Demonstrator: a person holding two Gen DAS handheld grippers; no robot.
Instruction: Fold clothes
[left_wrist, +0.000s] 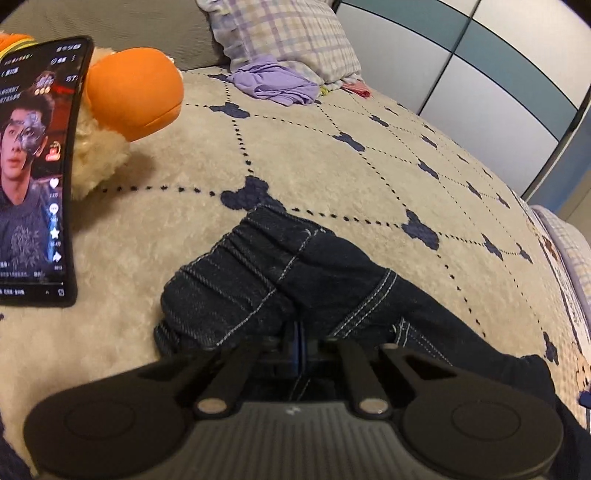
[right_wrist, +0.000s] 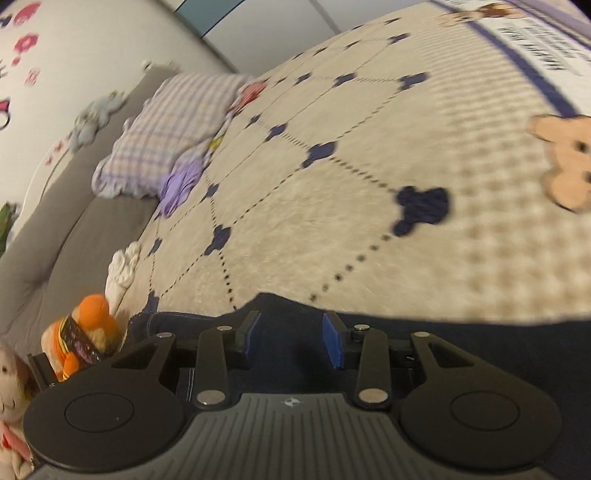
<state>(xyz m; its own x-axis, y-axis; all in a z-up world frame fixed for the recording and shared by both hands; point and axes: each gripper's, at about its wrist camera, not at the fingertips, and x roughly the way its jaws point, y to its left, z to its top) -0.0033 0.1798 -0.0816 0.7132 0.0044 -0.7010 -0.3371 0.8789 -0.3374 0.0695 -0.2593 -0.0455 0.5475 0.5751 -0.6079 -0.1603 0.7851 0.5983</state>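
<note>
dim warm indoor light, fisheye warp, right view motion-blurred.

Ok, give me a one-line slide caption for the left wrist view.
Left claw shut on dark jeans on a cream bear-print blanket, phone propped beside.

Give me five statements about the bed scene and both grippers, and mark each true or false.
1. The left gripper is shut on the jeans. True.
2. The right gripper is shut. False: its jaws stand apart, nothing pinched.
3. The phone has a dark screen. False: it is playing a video.
4. A purple cloth lies by the plaid pillow. True.
5. The jeans lie on a bare floor. False: on a cream blanket.
</note>
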